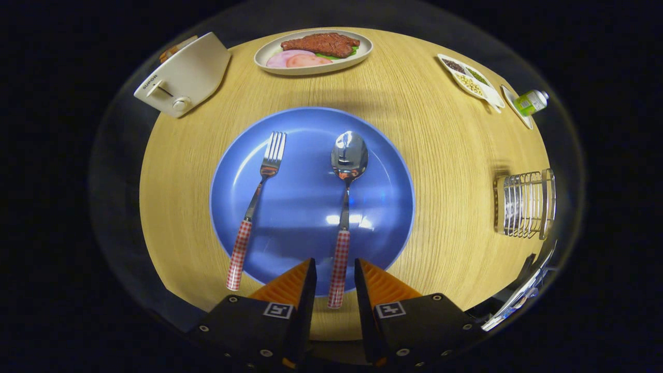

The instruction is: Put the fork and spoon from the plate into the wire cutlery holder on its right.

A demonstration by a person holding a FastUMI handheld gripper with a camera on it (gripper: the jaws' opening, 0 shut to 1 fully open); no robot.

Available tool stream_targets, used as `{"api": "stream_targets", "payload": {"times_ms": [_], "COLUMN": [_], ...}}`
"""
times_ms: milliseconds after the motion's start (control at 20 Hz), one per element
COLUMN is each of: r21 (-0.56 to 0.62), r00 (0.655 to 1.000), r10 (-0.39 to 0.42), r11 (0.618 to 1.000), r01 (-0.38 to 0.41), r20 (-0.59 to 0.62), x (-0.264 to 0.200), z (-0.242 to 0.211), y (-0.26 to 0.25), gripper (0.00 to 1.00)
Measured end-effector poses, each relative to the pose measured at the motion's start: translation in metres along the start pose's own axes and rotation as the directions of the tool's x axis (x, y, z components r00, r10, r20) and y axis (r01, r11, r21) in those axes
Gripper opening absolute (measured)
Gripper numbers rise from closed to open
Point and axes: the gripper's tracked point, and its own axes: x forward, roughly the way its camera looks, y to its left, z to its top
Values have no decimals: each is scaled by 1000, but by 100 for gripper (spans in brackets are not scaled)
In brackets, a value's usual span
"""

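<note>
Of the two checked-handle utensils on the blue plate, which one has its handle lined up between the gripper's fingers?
The spoon: its handle end lies between the open gripper fingers, untouched. The fork lies apart to its left, outside the fingers.

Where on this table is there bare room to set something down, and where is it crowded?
Bare wood lies between the blue plate and the wire cutlery holder, and between plate and oval food dish. The gripper stands open around the spoon handle; fork alongside.
</note>
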Motion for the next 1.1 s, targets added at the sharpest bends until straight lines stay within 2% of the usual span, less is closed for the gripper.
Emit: {"api": "stream_targets", "payload": {"times_ms": [150, 300, 350, 450, 800, 1100], "r21": [5, 6, 9, -13, -73, -47], "r00": [1000, 999, 999, 1000, 996, 987], "r10": [6, 39, 37, 22, 17, 68], "r11": [1000, 999, 999, 1000, 997, 997], "r01": [-6, -39, -37, -22, -11, -62], "r20": [-13, -22, -20, 0, 88, 143], "x": [-1, 1, 0, -2, -46, -94], "z": [-3, -3, -2, 1, 8, 8], "y": [1, 4, 2, -5, -46, -94], "gripper": [30, 24, 18, 12, 10, 10]}}
